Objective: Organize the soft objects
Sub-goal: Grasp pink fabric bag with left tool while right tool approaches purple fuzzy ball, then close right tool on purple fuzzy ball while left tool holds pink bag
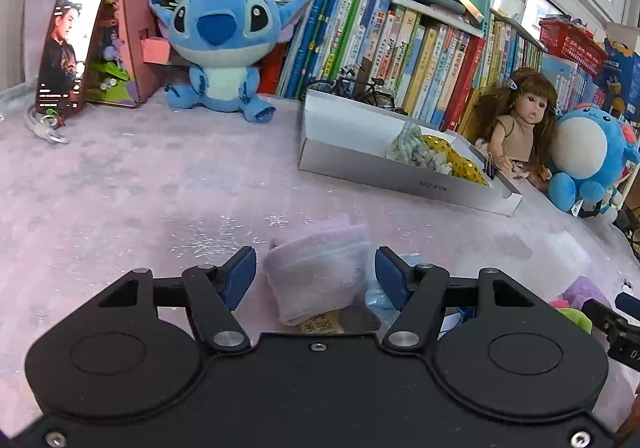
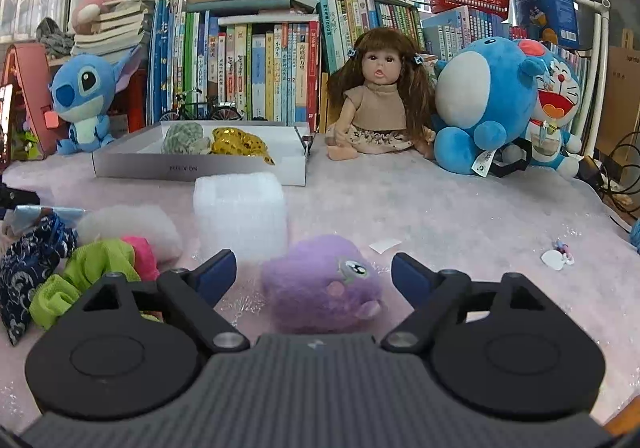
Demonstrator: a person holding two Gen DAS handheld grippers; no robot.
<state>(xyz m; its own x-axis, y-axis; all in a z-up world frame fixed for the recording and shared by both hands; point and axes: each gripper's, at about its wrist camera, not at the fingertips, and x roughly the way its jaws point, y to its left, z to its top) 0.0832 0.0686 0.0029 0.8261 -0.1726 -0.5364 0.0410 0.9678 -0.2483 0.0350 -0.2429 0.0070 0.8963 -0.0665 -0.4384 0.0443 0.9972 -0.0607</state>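
Observation:
A folded pale lilac cloth (image 1: 320,272) lies on the pink table cover between the open fingers of my left gripper (image 1: 316,274), not gripped. A fuzzy purple plush (image 2: 320,282) lies between the open fingers of my right gripper (image 2: 314,274), not gripped. A shallow white box (image 2: 200,167) holds a grey-green cloth ball (image 2: 184,137) and a gold sequin item (image 2: 240,143); the box also shows in the left wrist view (image 1: 400,171). Green cloth (image 2: 80,276), a pink piece (image 2: 142,256), a navy patterned pouch (image 2: 28,272) and white fluff (image 2: 132,226) lie left of the right gripper.
A white foam block (image 2: 240,211) stands before the box. A Stitch plush (image 1: 220,43), a doll (image 2: 376,95), a blue round plush (image 2: 480,99) and a Doraemon (image 2: 556,107) sit against the row of books. A phone (image 1: 66,47) leans at the far left.

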